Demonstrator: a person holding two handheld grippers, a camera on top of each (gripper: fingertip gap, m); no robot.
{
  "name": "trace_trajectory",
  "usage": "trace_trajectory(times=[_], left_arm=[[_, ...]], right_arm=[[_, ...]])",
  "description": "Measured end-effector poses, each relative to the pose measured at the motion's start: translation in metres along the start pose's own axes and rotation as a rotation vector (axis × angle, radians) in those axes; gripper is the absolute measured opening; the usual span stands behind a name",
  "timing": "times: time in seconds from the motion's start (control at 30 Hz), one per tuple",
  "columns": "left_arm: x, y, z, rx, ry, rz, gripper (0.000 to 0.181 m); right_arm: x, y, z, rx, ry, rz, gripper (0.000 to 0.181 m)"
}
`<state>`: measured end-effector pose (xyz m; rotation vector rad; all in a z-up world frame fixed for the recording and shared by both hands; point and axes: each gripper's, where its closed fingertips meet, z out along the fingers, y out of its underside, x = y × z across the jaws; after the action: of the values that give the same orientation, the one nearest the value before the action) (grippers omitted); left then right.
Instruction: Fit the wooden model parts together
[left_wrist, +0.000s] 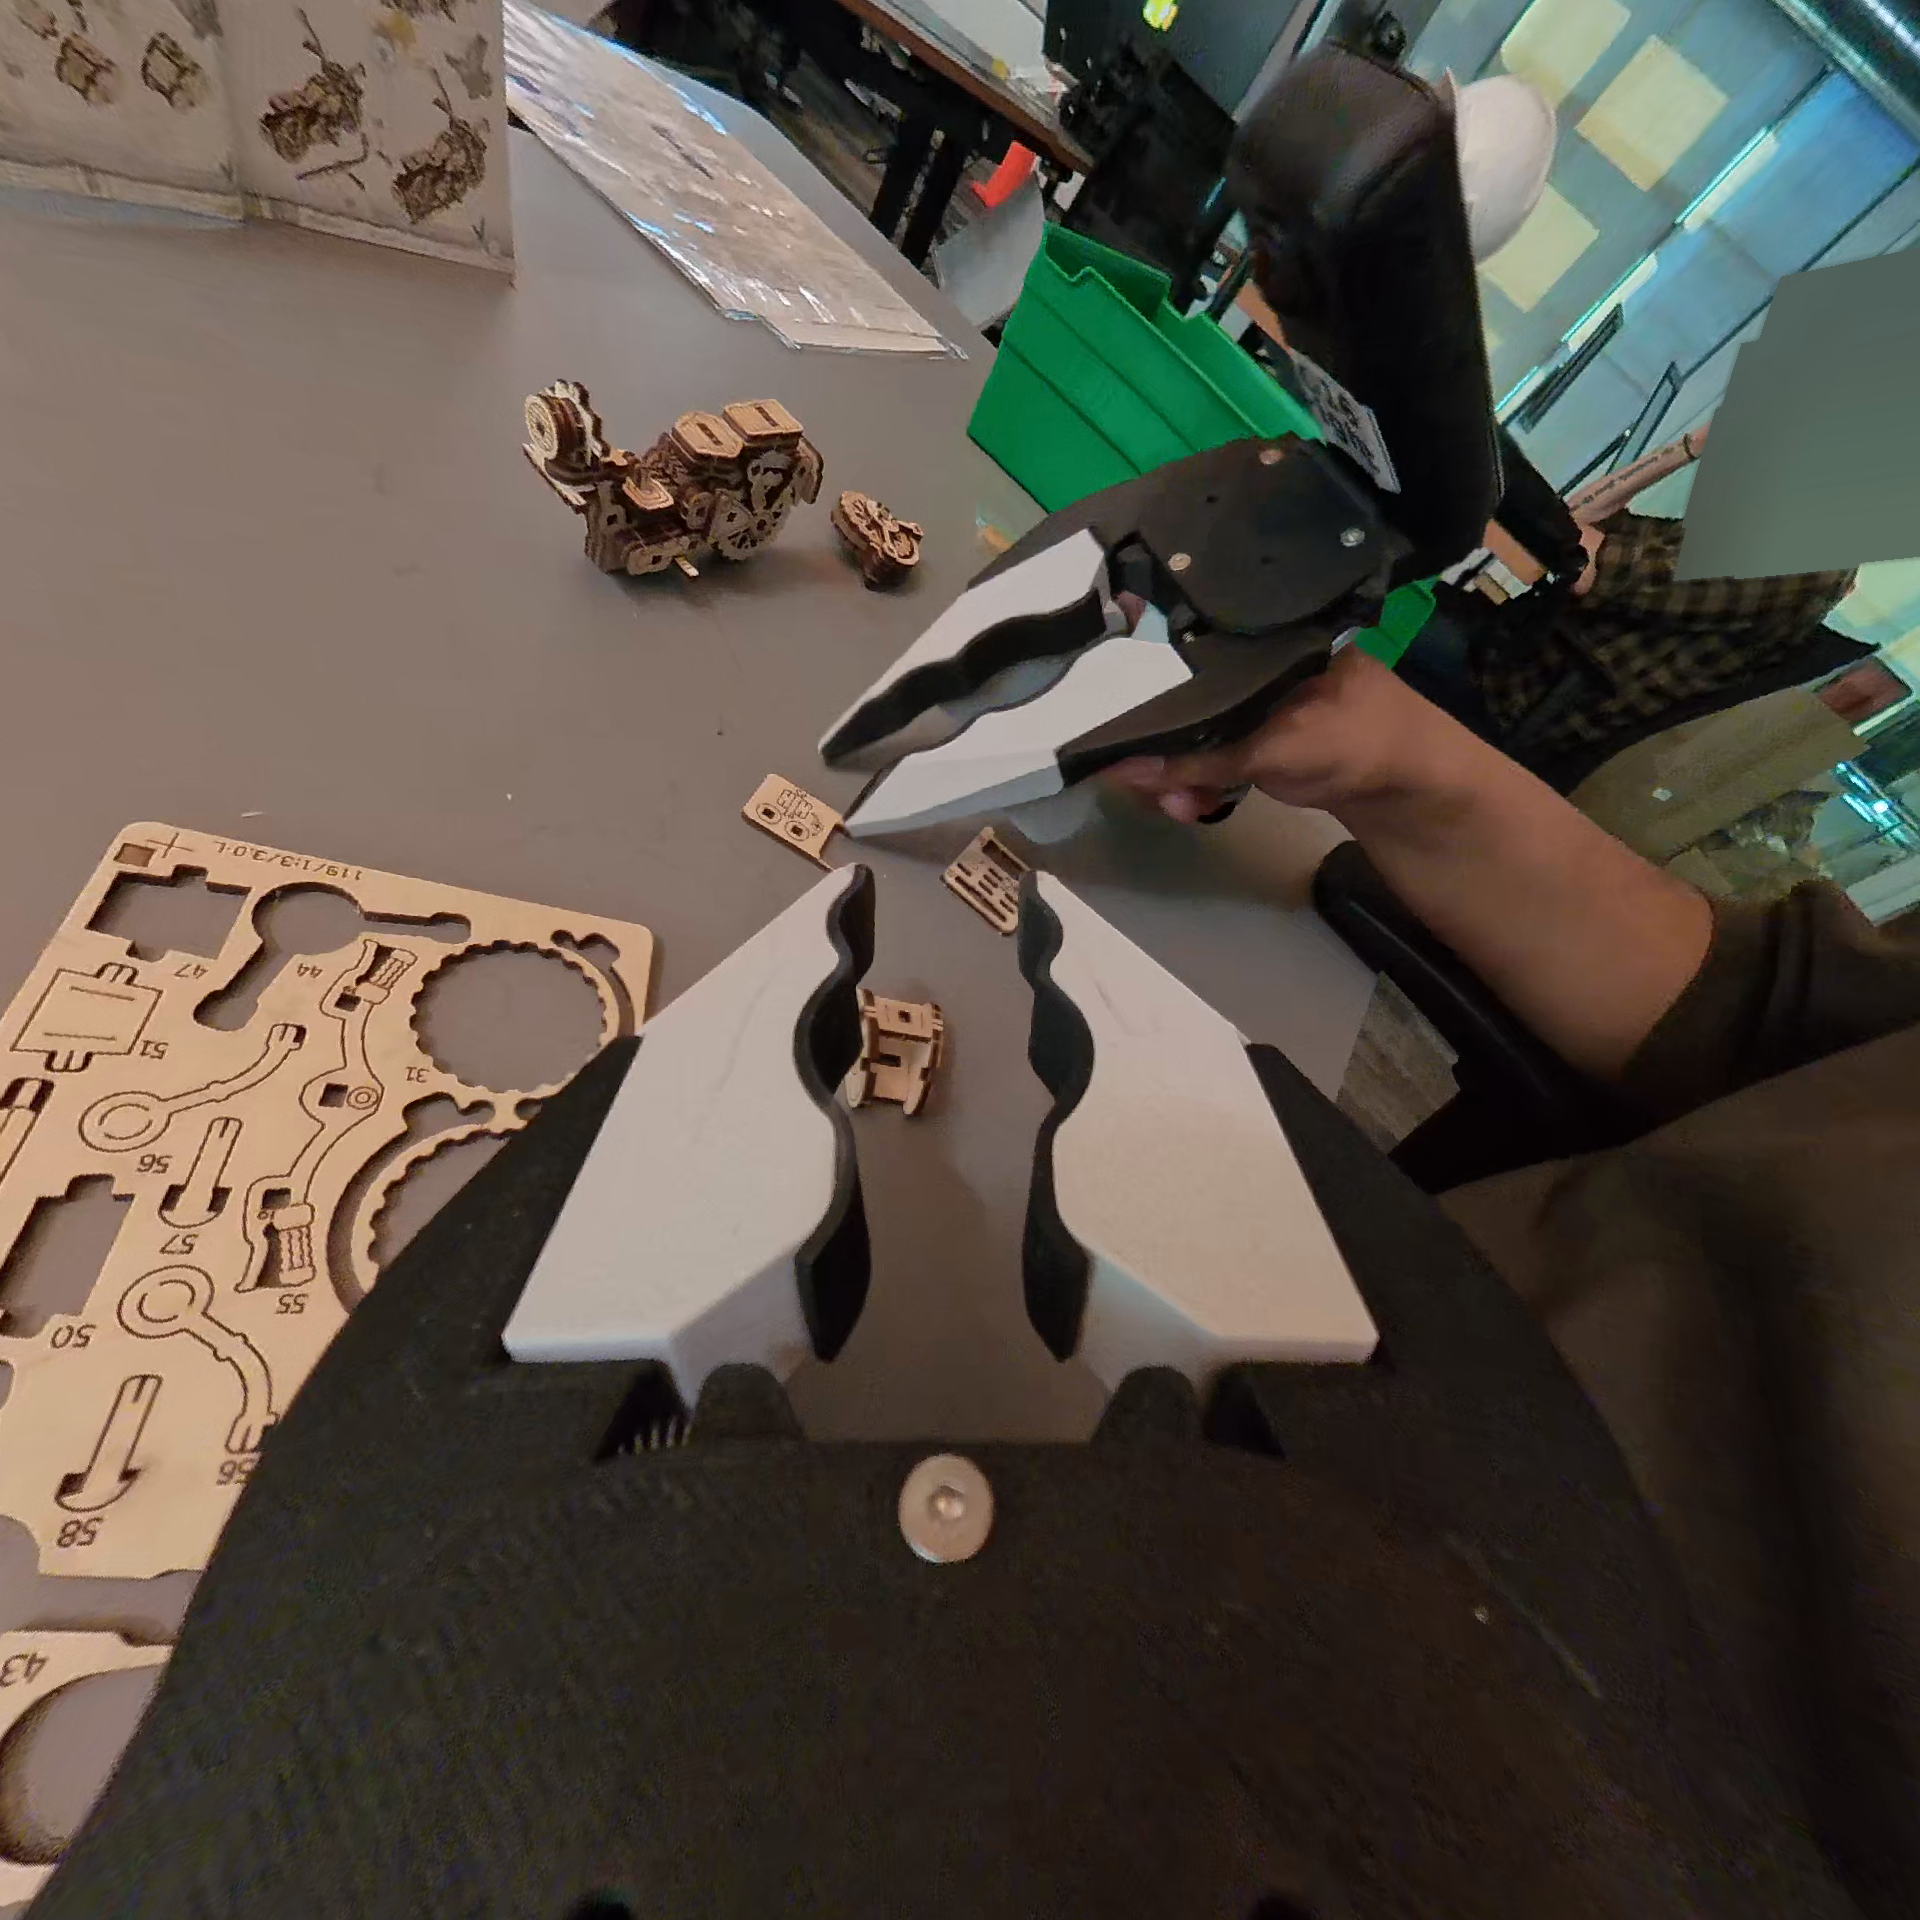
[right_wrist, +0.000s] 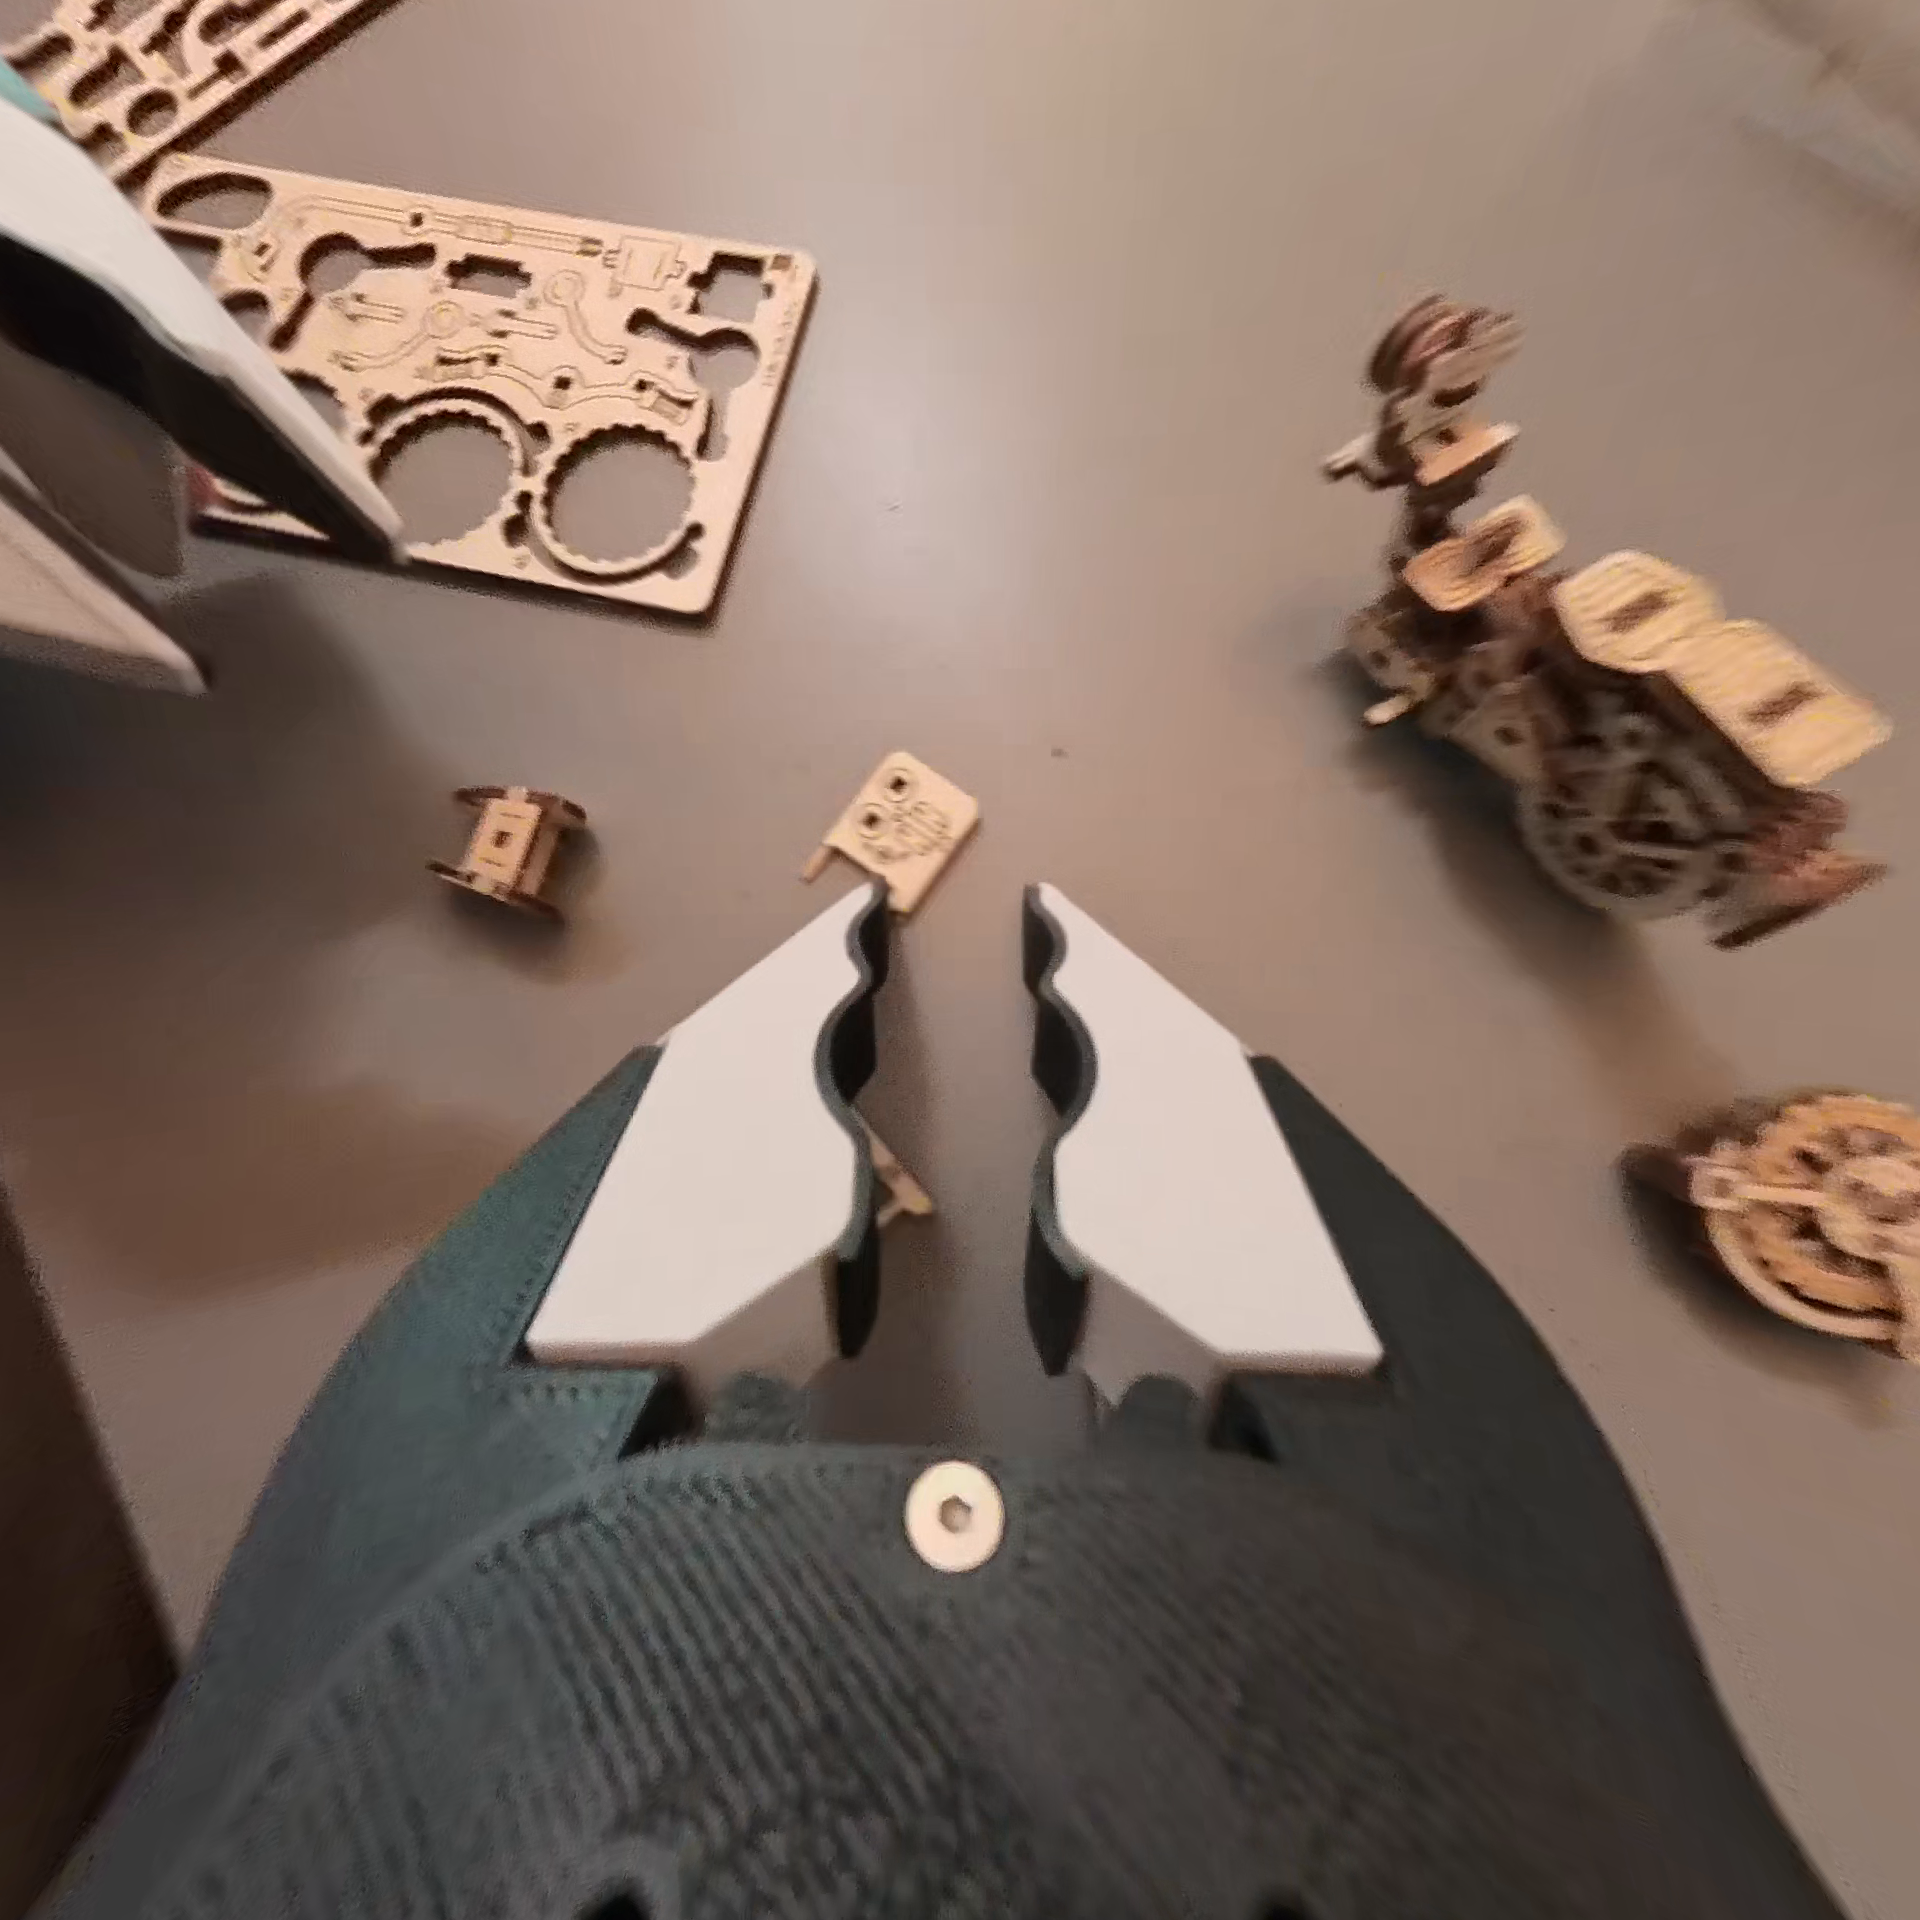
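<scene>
Three loose wooden parts lie on the grey tabletop (left_wrist: 312, 520): a spool-shaped piece (left_wrist: 896, 1051) between the open left claw (left_wrist: 943, 883), two flat plates (left_wrist: 792, 817) (left_wrist: 987, 879) by the open, empty right claw (right_wrist: 956, 894). Beyond stand one half-built model (left_wrist: 675, 483), one wheel (left_wrist: 878, 535) and punched-out sheets (left_wrist: 291, 1091).

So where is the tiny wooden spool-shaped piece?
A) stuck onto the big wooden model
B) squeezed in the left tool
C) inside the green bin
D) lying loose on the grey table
D: the tiny wooden spool-shaped piece lies on the grey table, seen through the gap of the open left tool, whose fingers do not touch it; the right wrist view also shows it lying alone.
</scene>
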<state>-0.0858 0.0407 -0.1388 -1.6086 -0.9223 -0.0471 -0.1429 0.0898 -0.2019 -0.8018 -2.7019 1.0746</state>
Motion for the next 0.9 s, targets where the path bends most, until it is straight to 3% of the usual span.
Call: trace_trajectory(times=[0.1, 0.33, 0.57, 0.9], left_arm=[[0.001, 0.001, 0.0, -0.005, -0.009, 0.019, 0.025], [-0.001, -0.001, -0.002, 0.006, -0.009, 0.005, 0.024], [-0.027, -0.006, -0.011, 0.032, -0.119, -0.049, 0.021], [-0.04, -0.01, -0.016, 0.066, -0.132, -0.136, 0.022]], right_arm=[[-0.033, -0.005, 0.006, 0.024, -0.131, 0.063, 0.021], [-0.015, -0.024, -0.005, 0.154, -0.008, 0.005, 0.023], [-0.023, -0.02, 0.007, 0.119, 0.014, -0.084, 0.024], [-0.048, -0.031, 0.02, 0.096, -0.041, -0.158, 0.028]])
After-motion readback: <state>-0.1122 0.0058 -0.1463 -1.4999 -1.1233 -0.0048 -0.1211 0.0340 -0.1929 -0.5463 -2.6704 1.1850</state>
